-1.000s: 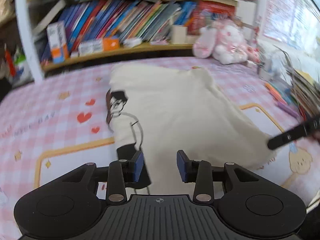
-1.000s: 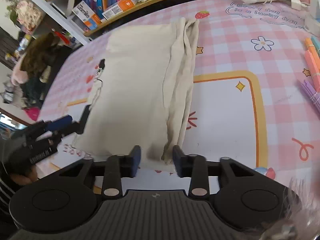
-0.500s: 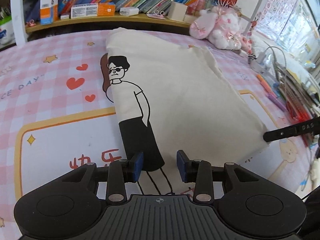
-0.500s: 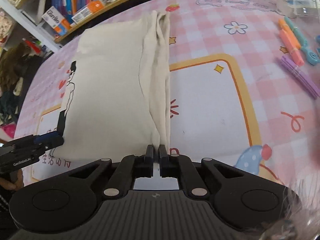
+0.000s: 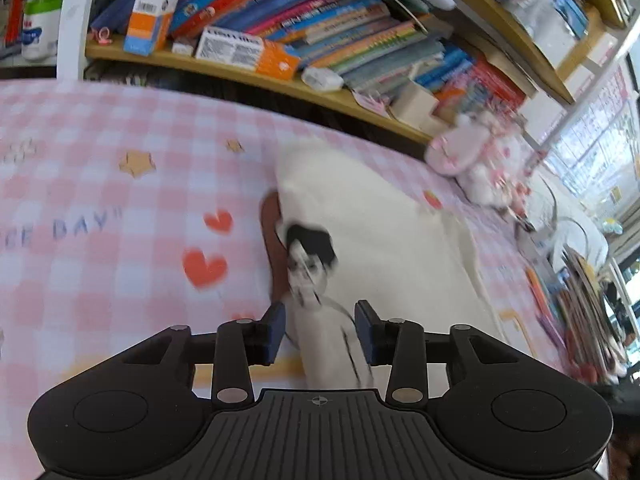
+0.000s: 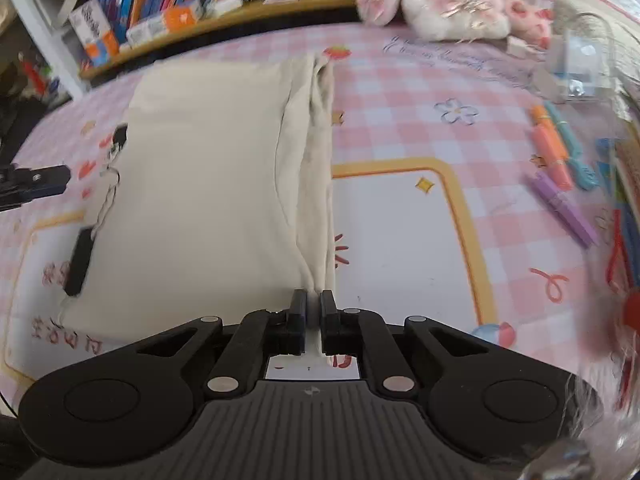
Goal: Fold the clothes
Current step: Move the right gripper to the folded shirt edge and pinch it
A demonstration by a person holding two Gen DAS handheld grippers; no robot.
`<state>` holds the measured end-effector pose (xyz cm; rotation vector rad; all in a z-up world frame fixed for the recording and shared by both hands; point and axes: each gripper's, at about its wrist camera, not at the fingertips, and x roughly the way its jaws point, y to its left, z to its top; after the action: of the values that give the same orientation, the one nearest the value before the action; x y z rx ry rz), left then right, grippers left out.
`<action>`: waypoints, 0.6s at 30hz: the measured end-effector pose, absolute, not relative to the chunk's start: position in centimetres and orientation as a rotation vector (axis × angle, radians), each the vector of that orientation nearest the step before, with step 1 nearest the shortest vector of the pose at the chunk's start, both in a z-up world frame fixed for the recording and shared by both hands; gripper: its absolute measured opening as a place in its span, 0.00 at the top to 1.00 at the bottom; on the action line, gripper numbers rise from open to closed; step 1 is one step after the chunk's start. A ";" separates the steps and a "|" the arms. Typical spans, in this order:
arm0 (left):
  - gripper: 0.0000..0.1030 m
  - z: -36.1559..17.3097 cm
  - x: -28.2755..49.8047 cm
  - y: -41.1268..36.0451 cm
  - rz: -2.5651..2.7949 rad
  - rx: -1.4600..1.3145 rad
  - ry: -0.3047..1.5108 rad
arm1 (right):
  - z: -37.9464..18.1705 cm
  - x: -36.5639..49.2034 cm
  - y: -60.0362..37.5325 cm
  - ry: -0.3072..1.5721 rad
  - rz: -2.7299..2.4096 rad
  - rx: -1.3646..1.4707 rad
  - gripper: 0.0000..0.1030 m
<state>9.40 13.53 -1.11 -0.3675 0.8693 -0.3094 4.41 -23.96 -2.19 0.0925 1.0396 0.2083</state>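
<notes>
- Left wrist view: my left gripper (image 5: 320,328) has its fingers partly apart and opening; nothing pinched, they hover over the printed cartoon figure (image 5: 310,268) at the left edge of the cream T-shirt (image 5: 384,232).
- Shirt lies flat on the pink checked desk (image 5: 100,184); picture blurred, so I cannot tell if the pads touch the cloth.
- Bookshelf (image 5: 280,24) runs behind the desk, a plush toy (image 5: 476,160) at the far right.
- Right wrist view: my right gripper (image 6: 313,312) is clamped tight on the near corner of the T-shirt (image 6: 208,168), at its bunched right-hand fold.
- Left gripper (image 6: 36,184) shows at the shirt's left edge, beside the cartoon print.
- Markers (image 6: 560,160) lie on the desk (image 6: 400,92), well apart to the right.
</notes>
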 end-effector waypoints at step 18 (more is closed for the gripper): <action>0.52 -4.7 19.6 17.7 -0.279 -0.662 0.850 | -3.6 3.4 -23.9 1.097 0.127 0.102 0.79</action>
<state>19.63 17.68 -4.72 -0.6624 0.8495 -0.2789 3.39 -23.95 -3.58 0.1019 1.0975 0.1266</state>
